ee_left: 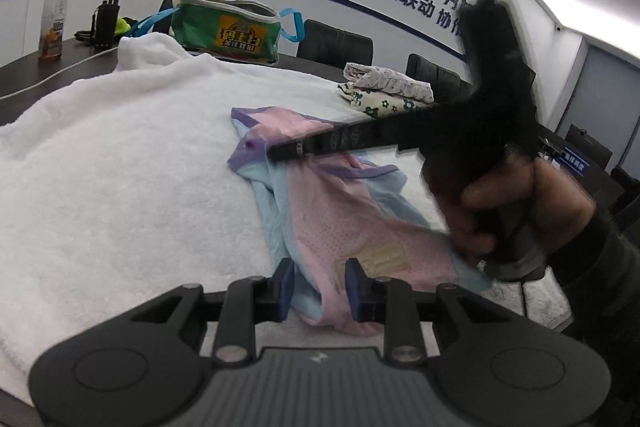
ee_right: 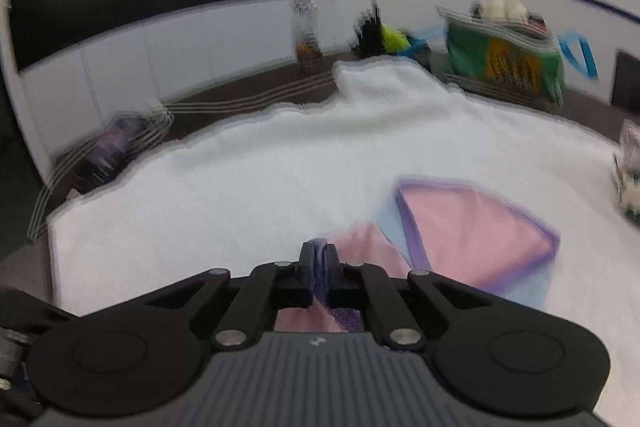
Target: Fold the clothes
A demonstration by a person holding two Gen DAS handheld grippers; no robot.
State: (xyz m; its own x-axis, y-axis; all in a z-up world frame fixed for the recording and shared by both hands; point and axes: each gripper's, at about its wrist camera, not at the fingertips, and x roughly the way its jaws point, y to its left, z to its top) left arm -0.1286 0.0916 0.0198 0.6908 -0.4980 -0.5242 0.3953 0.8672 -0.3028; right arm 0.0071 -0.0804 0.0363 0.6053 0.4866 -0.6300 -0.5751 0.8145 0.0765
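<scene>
Fold barely begun: right tool [ee_right: 319, 259] pinches the purple hem of the garment [ee_left: 340, 219] lying crumpled on the towel [ee_left: 120, 155], left tool [ee_left: 319, 281] spread around its near edge.

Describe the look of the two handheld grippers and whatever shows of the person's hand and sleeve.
Both grippers share one build: a grey ribbed body with a small pale logo, black round-capped side housings, black linkage bars with silver pins, and blue pads. The left gripper shows them clearly, as does the right gripper. The bare right hand emerges from a dark sleeve. No cables visible.
</scene>
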